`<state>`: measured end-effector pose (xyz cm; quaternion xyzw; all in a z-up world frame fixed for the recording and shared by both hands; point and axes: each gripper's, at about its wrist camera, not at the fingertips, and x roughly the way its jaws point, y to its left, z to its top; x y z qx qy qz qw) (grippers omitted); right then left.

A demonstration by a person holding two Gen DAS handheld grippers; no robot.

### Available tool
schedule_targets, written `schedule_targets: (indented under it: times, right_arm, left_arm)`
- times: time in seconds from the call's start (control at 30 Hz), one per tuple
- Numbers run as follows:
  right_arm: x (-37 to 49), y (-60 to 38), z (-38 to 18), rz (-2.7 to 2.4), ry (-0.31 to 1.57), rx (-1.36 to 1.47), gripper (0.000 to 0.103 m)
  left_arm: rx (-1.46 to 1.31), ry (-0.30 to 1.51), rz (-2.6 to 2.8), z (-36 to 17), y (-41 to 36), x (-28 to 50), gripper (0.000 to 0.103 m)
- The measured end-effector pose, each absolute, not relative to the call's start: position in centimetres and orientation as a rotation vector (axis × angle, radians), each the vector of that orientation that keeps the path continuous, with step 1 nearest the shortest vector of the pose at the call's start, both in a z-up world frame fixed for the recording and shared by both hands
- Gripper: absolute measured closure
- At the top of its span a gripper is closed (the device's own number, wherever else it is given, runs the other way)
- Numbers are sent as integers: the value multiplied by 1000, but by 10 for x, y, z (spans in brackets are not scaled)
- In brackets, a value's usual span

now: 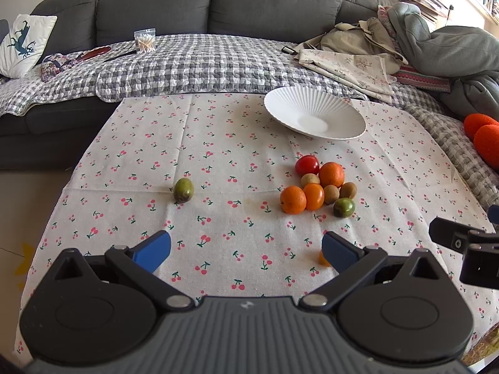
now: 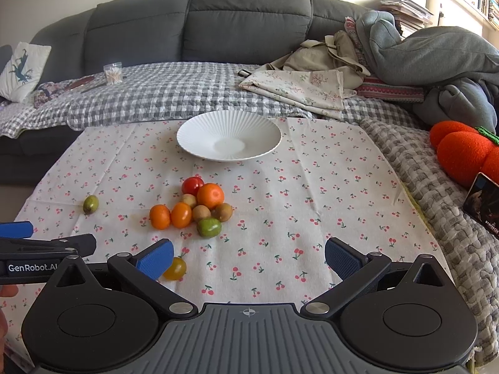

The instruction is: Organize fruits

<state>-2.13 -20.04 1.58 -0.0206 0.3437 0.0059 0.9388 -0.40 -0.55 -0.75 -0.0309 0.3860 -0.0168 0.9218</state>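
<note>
A white ribbed bowl [image 1: 315,113] [image 2: 229,135] stands empty at the far side of the cherry-print cloth. A cluster of fruit lies in front of it: a red tomato [image 1: 307,165] [image 2: 192,185], oranges [image 1: 331,174] [image 2: 210,195], kiwis [image 1: 331,194] and a green fruit [image 1: 344,207] [image 2: 209,227]. A lone green fruit [image 1: 183,189] [image 2: 90,204] lies to the left. A small yellow-orange tomato [image 2: 175,268] sits beside my right gripper's left finger. My left gripper [image 1: 246,251] and right gripper [image 2: 249,257] are both open and empty, low over the near cloth.
A grey sofa [image 1: 218,3] with a checked quilt [image 1: 193,62] runs behind the table. Folded cloths and clothes [image 2: 405,62] pile at the right. An orange plush [image 2: 464,152] and a phone [image 2: 482,201] lie at the right edge.
</note>
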Motion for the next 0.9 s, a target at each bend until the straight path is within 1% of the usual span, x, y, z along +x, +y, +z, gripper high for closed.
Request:
schedule_targets:
  times: [0.63, 0.8, 0.9]
  right_arm:
    - [-8, -205, -4, -4, 721, -17, 0]
    - [5, -211, -23, 29, 781, 36, 0]
    - [7, -214, -36, 51, 776, 52, 0]
  left_arm:
    - [-65, 804, 9, -19, 8, 7, 1]
    - [-97, 845, 41, -35, 27, 22, 1]
    - [-118, 842, 71, -40, 39, 29, 1]
